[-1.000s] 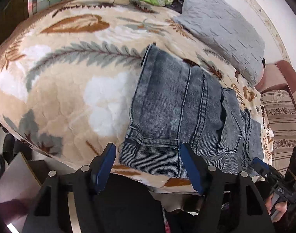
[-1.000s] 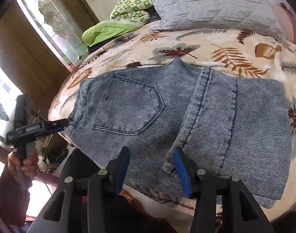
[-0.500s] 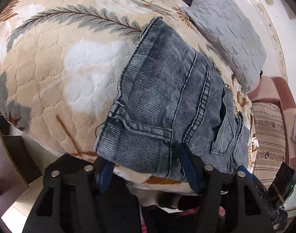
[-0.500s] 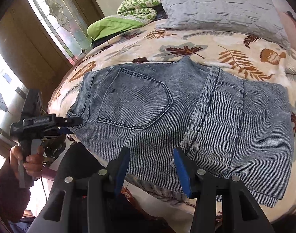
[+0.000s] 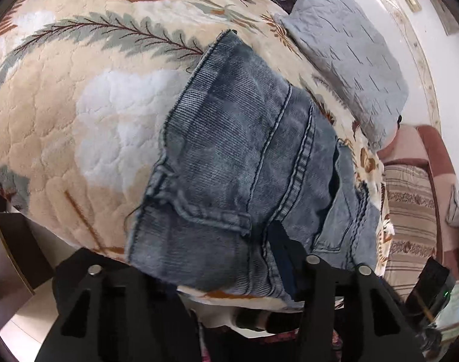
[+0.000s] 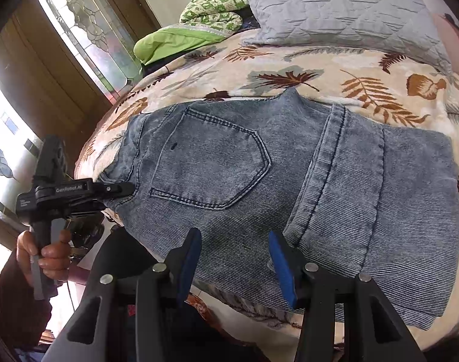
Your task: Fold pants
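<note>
- The left tongs (image 5: 217, 256) have just been closing, with the waistband corner of the folded grey-blue washed denim pants (image 6: 259, 181) between them. One blue pad lies on top of the denim and the other is hidden under it, so I cannot tell whether they pinch the cloth.
- The right tongs (image 6: 235, 268) are released. Their blue pads stand apart above the near edge of the pants, beside the folded leg seam, and grip nothing.
- The pants lie flat just ahead of both tongs, back pocket up, with the waistband toward the left tongs.
- A person's hand (image 6: 48, 253) holds the handle of the left tongs, off to the left of the right tongs.
- Under the pants is a bed's cream fleece blanket with brown and grey leaf print (image 5: 78, 120).
- Beyond the pants, far from the tongs, rests a grey quilted pillow (image 6: 334, 6), with crumpled green bedding (image 6: 181, 39) beside it.
- A striped sofa cushion (image 5: 410, 211) sits to the right of the left tongs.
</note>
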